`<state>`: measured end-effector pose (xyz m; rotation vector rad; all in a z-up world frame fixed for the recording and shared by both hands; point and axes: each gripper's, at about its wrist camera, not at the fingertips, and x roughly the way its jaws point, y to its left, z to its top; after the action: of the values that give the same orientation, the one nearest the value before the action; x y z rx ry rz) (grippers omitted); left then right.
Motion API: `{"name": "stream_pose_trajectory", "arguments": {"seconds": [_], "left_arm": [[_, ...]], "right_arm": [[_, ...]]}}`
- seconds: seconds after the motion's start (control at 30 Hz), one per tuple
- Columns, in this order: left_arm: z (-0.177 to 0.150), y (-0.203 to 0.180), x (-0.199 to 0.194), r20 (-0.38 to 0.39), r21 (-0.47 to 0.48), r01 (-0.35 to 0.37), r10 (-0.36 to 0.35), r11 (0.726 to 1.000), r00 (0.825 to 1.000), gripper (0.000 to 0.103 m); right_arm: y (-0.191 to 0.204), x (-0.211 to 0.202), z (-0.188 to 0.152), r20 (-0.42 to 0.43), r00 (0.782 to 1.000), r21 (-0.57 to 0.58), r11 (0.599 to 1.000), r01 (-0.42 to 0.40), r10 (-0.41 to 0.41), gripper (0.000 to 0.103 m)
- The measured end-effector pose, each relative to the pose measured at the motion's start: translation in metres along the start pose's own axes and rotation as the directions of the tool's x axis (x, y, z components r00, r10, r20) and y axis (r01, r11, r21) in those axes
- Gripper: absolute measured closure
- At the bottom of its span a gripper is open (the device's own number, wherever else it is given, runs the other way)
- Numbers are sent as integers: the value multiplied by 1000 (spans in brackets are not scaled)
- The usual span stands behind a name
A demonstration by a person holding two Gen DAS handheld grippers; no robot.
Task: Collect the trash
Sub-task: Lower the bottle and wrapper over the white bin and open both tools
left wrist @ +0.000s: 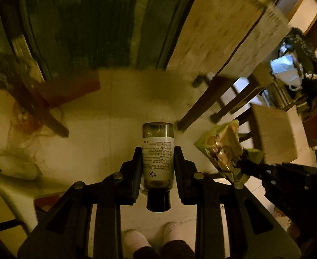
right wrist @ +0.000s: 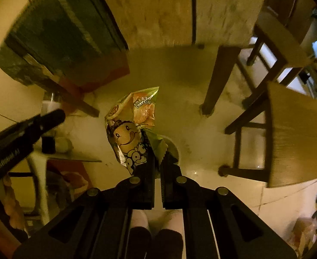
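1. Two grippers point down over the pale floor (left wrist: pixel 106 116)
2. Left gripper (left wrist: pixel 157 151) is clamped on a labelled glass bottle (left wrist: pixel 157 151), cap toward the camera
3. Right gripper (right wrist: pixel 157 161) pinches a potato cracker bag (right wrist: pixel 130 125) by its edge

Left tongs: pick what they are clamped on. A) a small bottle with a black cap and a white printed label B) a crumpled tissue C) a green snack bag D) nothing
A: in the left wrist view the left tongs grip a small bottle with a black cap and a printed label, pads on both its sides, while the potato cracker bag hangs from the right tongs.
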<state>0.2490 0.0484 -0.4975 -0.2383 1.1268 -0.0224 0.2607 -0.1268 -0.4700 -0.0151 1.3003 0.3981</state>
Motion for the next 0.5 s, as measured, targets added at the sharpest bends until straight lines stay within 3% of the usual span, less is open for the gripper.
{"name": "stream_pose_trajectory", "arguments": {"seconds": [0.27, 0.3, 0.4, 0.5], "left_arm": [[-38, 28, 89, -82, -47, -6, 2, 999, 997, 76], [-41, 30, 96, -88, -52, -4, -1, 999, 996, 76], [-53, 32, 115, -104, -66, 0, -7, 998, 995, 76], [-62, 32, 128, -123, -89, 16, -27, 996, 992, 76]], "right_arm": [[0, 95, -15, -39, 999, -32, 999, -17, 16, 97], [-1, 102, -16, -50, 998, -29, 999, -26, 25, 93], [-8, 127, -24, -107, 994, -6, 1000, -29, 28, 54], [-18, 134, -33, -98, 995, 34, 999, 3, 0, 51]]}}
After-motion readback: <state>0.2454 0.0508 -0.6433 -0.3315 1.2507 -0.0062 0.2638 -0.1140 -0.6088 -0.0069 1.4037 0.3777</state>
